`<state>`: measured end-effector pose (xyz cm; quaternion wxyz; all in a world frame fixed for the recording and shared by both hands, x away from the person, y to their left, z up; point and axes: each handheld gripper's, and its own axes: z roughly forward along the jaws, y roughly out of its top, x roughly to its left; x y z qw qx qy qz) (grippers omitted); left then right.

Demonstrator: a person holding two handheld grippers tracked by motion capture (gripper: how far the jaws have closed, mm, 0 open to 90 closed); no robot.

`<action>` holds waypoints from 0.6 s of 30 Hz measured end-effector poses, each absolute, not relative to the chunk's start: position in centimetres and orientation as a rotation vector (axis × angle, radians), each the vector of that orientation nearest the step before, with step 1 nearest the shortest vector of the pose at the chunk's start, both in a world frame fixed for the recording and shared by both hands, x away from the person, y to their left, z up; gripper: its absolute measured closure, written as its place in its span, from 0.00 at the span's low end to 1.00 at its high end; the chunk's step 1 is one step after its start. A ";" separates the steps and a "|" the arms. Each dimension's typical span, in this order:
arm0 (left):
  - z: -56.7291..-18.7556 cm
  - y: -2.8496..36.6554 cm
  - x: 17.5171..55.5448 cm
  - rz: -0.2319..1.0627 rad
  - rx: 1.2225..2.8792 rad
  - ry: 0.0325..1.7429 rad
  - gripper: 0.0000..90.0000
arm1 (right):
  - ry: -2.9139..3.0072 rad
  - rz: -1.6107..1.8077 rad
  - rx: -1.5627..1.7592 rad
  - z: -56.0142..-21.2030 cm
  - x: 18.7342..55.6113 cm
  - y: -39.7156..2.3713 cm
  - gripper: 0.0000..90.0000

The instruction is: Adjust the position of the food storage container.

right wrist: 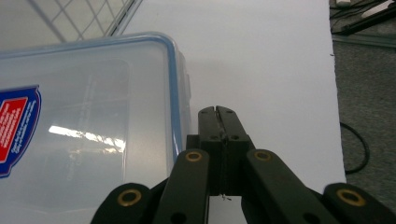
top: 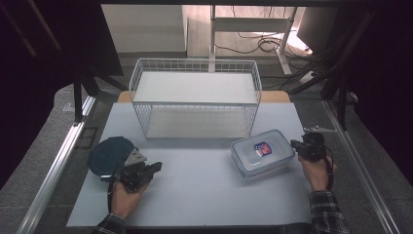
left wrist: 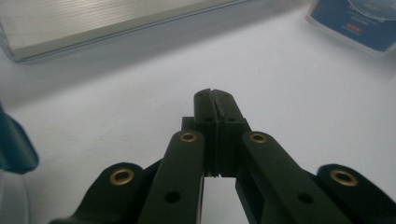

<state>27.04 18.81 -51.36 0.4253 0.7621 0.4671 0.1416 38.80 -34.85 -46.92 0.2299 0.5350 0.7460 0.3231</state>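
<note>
Beside the box's (top: 263, 152) right end, right tool (top: 298, 145) closed, empty.
Open its jaws before gripping the rim; left tool (top: 155, 168) waits closed near the round lid (top: 108, 155).

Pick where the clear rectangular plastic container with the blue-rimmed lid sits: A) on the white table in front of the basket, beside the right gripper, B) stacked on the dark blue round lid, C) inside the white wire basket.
A: the clear rectangular plastic container rests on the white table, in front of the white wire basket, with the right gripper beside it, jaws shut.

Wire basket (top: 195, 100) on white table (top: 204, 190)
</note>
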 end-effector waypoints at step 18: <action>-51.6 18.4 27.6 0.257 1.889 1.158 1.00 | 2.407 1.042 1.247 -47.8 35.0 -24.1 1.00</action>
